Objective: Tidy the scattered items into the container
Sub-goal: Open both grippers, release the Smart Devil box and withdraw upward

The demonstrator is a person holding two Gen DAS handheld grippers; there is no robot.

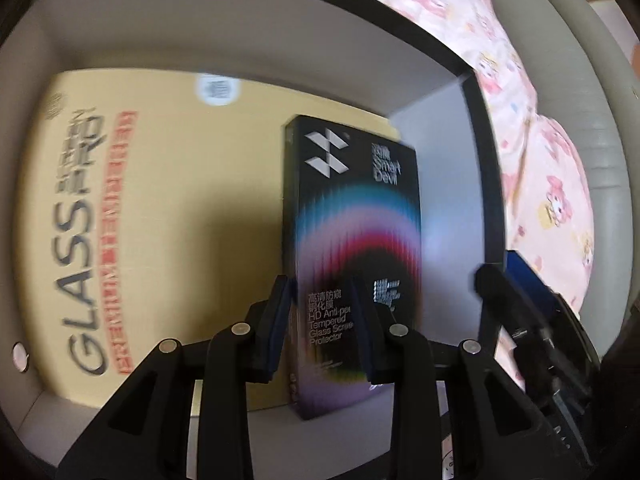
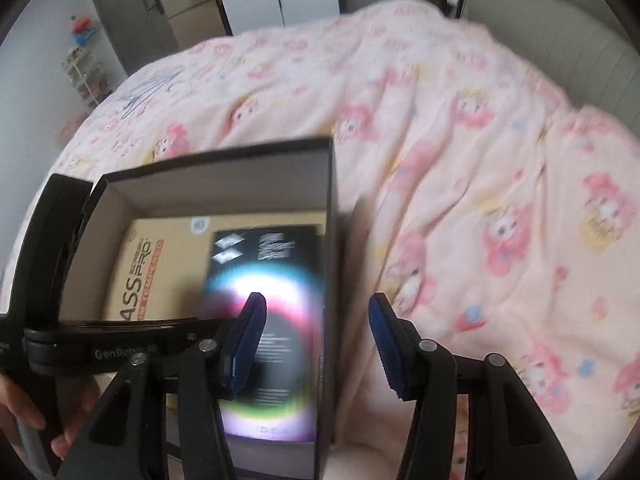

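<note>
Black box (image 1: 352, 240) says "Smart Devil", "Tempered Glass Screen Protector"; tan box (image 1: 132, 216) left of it says "GLASS PRO". Both lie in container (image 2: 330, 240). Left gripper (image 1: 322, 332) fingers narrow, holding nothing; right gripper (image 2: 318, 344) wide, w/ container's right wall between.

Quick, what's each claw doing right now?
Left gripper: slightly open, apparently holding nothing, above the black box.
Right gripper: open, empty.

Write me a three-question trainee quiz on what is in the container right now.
1. True or false: the black box lies outside the container.
2. What else is in the container? A) a yellow GLASS box B) a towel C) a cup
3. Fill in: the container sits on a pink patterned ___.
Key: 1 false; 2 A; 3 blanket.
</note>
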